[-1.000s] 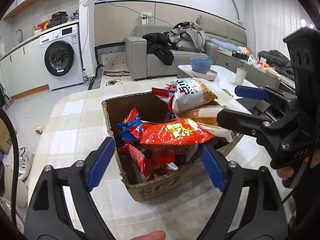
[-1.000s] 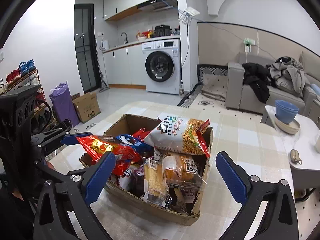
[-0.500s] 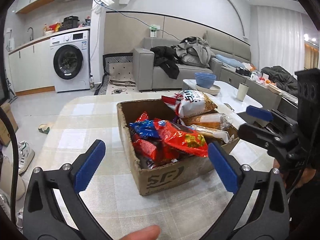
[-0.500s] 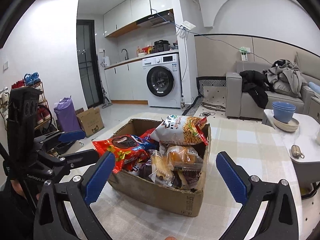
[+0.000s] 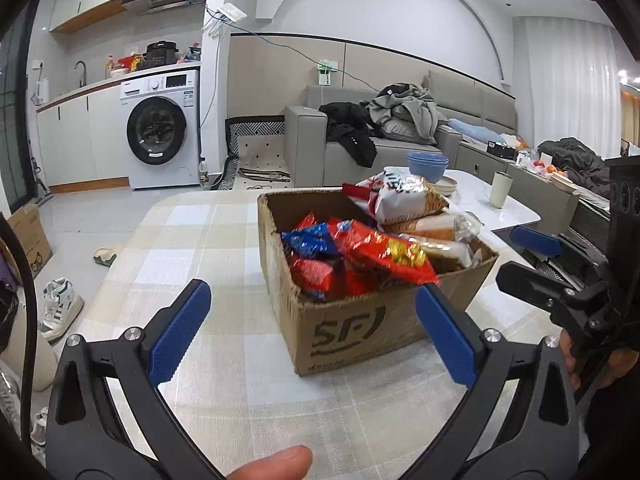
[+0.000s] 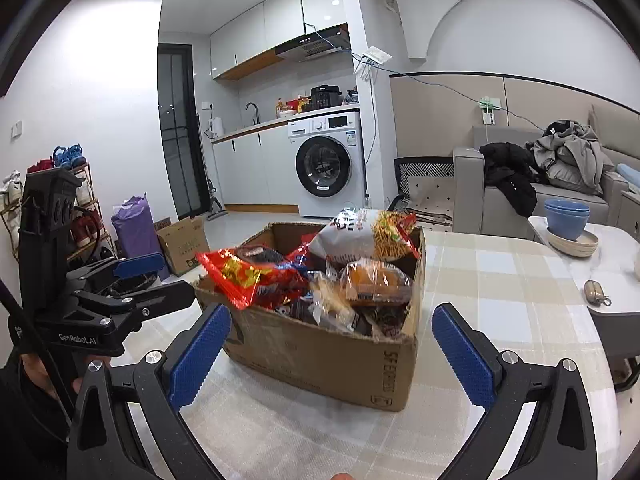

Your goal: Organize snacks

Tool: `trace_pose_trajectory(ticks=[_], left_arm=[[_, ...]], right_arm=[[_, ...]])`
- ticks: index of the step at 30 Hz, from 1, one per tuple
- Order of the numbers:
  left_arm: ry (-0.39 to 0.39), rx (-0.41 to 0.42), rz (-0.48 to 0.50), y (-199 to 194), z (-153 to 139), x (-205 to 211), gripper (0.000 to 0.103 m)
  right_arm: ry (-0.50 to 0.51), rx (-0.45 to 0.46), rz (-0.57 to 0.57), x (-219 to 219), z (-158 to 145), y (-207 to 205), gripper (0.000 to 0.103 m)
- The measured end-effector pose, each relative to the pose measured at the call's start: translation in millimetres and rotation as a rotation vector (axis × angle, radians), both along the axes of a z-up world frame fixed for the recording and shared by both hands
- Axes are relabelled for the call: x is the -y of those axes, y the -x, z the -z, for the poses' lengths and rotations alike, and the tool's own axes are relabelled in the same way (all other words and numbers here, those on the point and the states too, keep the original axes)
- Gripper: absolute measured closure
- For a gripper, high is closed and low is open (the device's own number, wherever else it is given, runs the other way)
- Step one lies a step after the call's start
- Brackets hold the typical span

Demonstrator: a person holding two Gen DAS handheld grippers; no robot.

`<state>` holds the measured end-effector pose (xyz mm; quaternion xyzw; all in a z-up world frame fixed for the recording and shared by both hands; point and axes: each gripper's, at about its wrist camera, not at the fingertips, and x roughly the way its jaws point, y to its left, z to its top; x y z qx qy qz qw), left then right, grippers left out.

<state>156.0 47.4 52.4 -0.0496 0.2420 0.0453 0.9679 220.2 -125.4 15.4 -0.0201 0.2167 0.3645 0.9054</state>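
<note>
A brown cardboard box stands on the checked tablecloth, heaped with snack packets. On top lie a red foil packet, a blue packet, a white noodle-snack bag and wrapped bread. My left gripper is open, nothing between its blue pads, a little short of the box's near corner. My right gripper is also open and empty, in front of the box's other side. Each gripper shows at the edge of the other's view.
The table carries only the box; a white side table at the right holds blue bowls, a cup and a small pouch. Behind are a sofa, washing machine and floor boxes.
Both grippers have drawn back from the box, which now looks smaller and farther. The left gripper's jaws have spread wider and the red packet lies free on the pile.
</note>
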Motion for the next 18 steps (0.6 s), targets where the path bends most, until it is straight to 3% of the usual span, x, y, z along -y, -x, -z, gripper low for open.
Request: trace_pose_trajectory(ticks=[18], left_arm=[[-0.052,-0.018,-0.048,12.7,33.8,10.9,0.001]], right_arm=[[0.001,0.063,0.045,15.6,13.9,29.1,0.0]])
